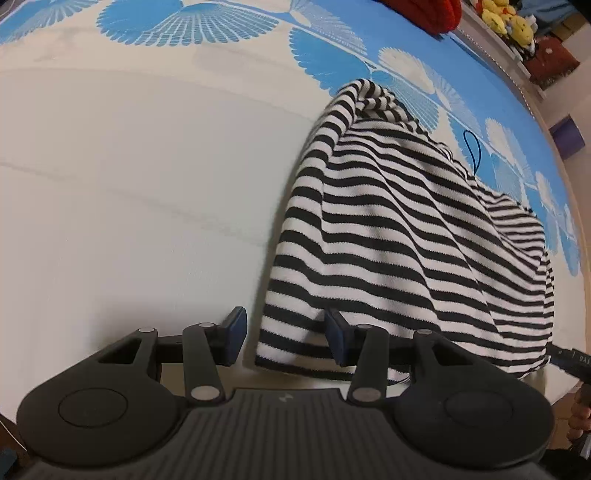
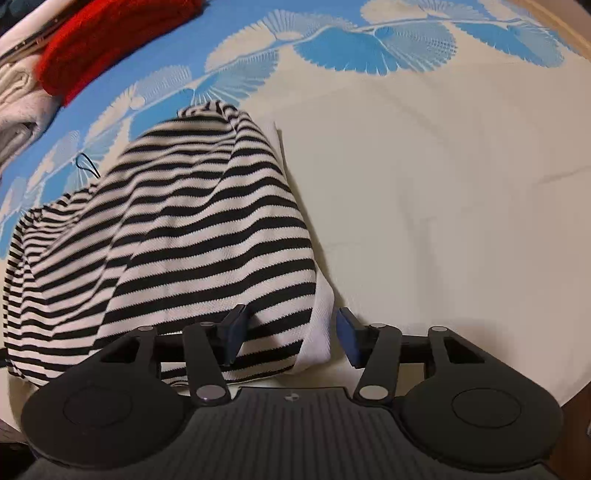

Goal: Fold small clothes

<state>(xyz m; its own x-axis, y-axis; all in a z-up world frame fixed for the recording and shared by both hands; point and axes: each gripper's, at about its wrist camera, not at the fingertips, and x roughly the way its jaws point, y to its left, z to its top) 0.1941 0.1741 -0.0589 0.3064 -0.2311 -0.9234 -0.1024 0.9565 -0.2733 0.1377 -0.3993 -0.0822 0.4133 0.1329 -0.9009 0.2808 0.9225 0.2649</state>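
Note:
A black-and-white striped garment lies bunched and folded over itself on the bed, right of centre in the left wrist view and left of centre in the right wrist view. My left gripper stands open over its near left corner; the left pad is clear of the cloth and the right pad sits against it. My right gripper is open too, straddling the near right corner with its white edge; the right pad is apart from the cloth.
The bed cover is cream with a blue fan-leaf border. A red knit item and folded pale clothes lie at the far edge. Yellow plush toys and a purple box sit beyond the bed.

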